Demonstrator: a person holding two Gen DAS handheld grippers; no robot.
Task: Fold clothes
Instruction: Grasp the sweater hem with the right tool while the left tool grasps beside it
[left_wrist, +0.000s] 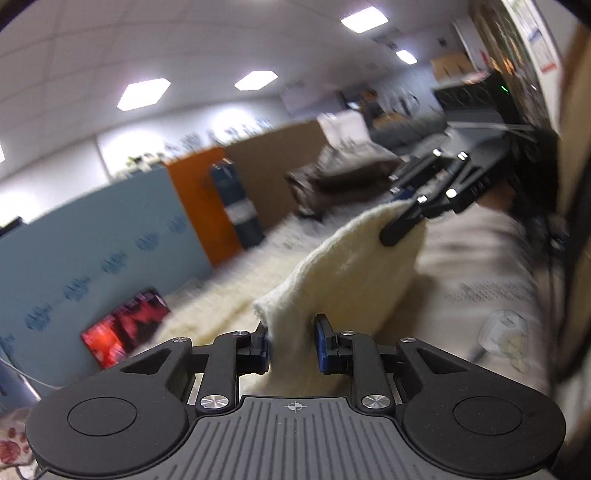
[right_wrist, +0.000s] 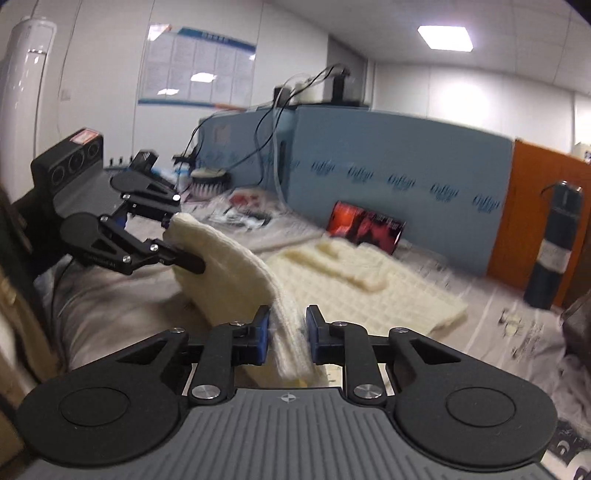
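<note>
Left black two-finger gripper (left_wrist: 290, 343) pinches the cream knitted garment (left_wrist: 354, 266) between blue pads; right black two-finger gripper (right_wrist: 286, 334) clamps the same cloth, both raised, facing each other.

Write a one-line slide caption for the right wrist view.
Both grippers, right gripper and left gripper, pinch one edge of a cream knit garment, lifting it above the covered table.

Cream knitted garment lifted at one edge

The thick, waffle-textured garment (right_wrist: 373, 280) lies partly spread flat on a pale printed sheet; its near edge (left_wrist: 332, 269) is raised off the surface in a taut fold, part of it folded over on top.
</note>
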